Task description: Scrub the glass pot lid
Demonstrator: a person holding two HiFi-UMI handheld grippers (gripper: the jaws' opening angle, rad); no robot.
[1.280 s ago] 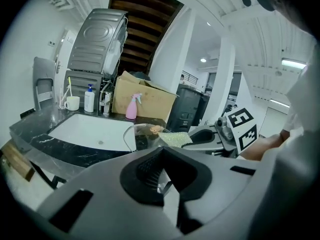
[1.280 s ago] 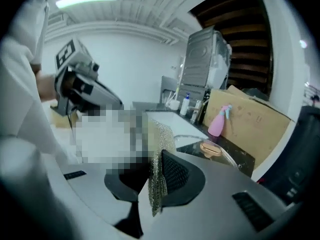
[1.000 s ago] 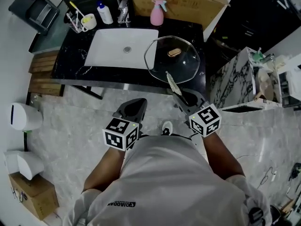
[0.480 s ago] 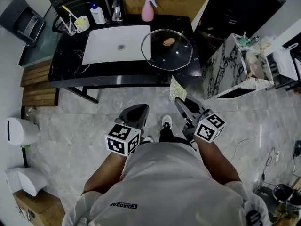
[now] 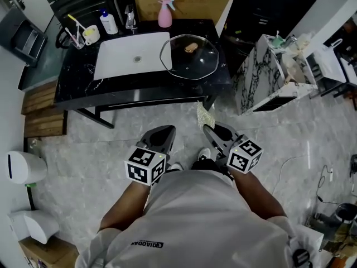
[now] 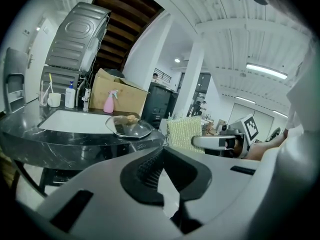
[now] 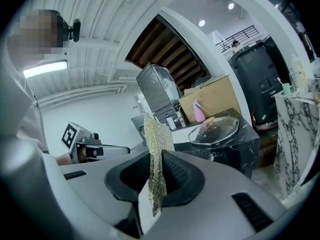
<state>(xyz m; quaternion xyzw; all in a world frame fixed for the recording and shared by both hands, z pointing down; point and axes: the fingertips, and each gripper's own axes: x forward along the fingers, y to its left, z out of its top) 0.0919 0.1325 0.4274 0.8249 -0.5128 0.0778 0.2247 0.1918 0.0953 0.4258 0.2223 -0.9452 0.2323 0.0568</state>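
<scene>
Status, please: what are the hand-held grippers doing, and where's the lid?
Right hand-held gripper shut on scouring pad. Left hand-held gripper shut, empty. Glass lid on counter, untouched.

Bright, even white light comes from ceiling strip lights (image 6: 265, 70), and the shadows are soft. The scouring cloth (image 7: 156, 154) glints. Both gripper views are strongly curved, with black round edges, and what is nearest the lens is slightly out of focus. The head view is sharp.

A white short-sleeved T-shirt (image 5: 195, 222) carries one small line of dark lettering. The left gripper (image 5: 163, 132) and right gripper (image 5: 209, 130) are smooth grey shells with black ribbed pads (image 7: 175, 176) — each topped by a white cube (image 5: 146, 165) bearing black square markers.
</scene>
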